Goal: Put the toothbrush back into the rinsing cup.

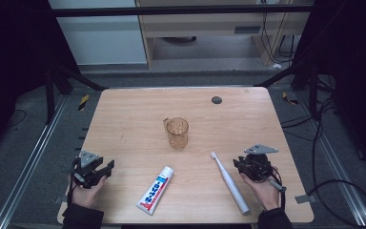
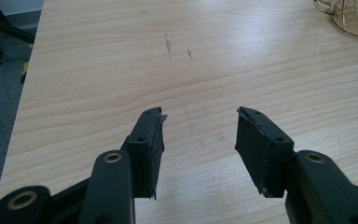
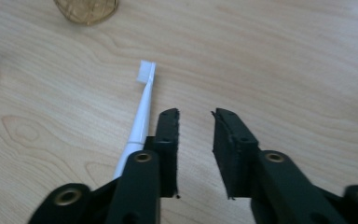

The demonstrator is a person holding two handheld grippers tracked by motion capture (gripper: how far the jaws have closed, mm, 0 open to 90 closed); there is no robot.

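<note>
- From the high view, my left gripper (image 1: 106,168) rests at the near left edge of the counter (image 1: 124,119), and my right gripper (image 1: 238,164) sits at the near right, each held in one of my hands. A white toothbrush (image 1: 228,181) lies flat just beside my right gripper, on its inner side, with its bristle end pointing away from me toward the middle of the counter. A toothpaste tube (image 1: 155,190) lies flat between my two hands, nearer the front edge. A clear amber cup (image 1: 177,132) stands upright near the centre, well apart from both grippers.
- In the left gripper view, my left gripper (image 2: 200,116) has its fingers (image 2: 150,140) spread wide with nothing between them, just bare wood below. The rim of the cup (image 2: 354,18) shows at the upper right corner, far off.
- In the right gripper view, my right gripper (image 3: 196,114) has its fingers (image 3: 168,140) partly apart, a narrow gap with nothing in it. The toothbrush (image 3: 142,107) lies on the wood just outside the left finger, its handle running under that finger's edge; I cannot tell if they touch. The cup (image 3: 86,9) sits at the top left.
</note>
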